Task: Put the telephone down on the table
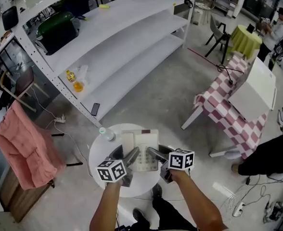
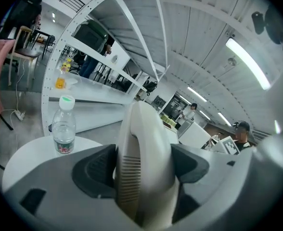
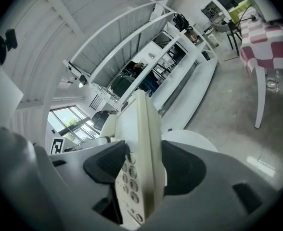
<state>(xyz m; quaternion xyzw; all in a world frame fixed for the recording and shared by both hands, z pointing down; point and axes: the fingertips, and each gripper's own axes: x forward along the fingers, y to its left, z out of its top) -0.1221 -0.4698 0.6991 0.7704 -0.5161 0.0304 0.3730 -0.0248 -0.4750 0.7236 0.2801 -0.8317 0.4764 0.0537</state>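
A cream telephone with its handset at its left is held over a small round white table. Whether it rests on the top I cannot tell. My left gripper is shut on the handset, which fills the gap between the jaws of the left gripper in its own view. My right gripper is shut on the base's right side. In the right gripper view, the keypad edge of the telephone stands upright between the right gripper's dark pads.
A small water bottle stands at the table's far left edge. Long white shelving runs behind it, and a checked-cloth table stands to the right. A pink cloth hangs at left. A person is at right.
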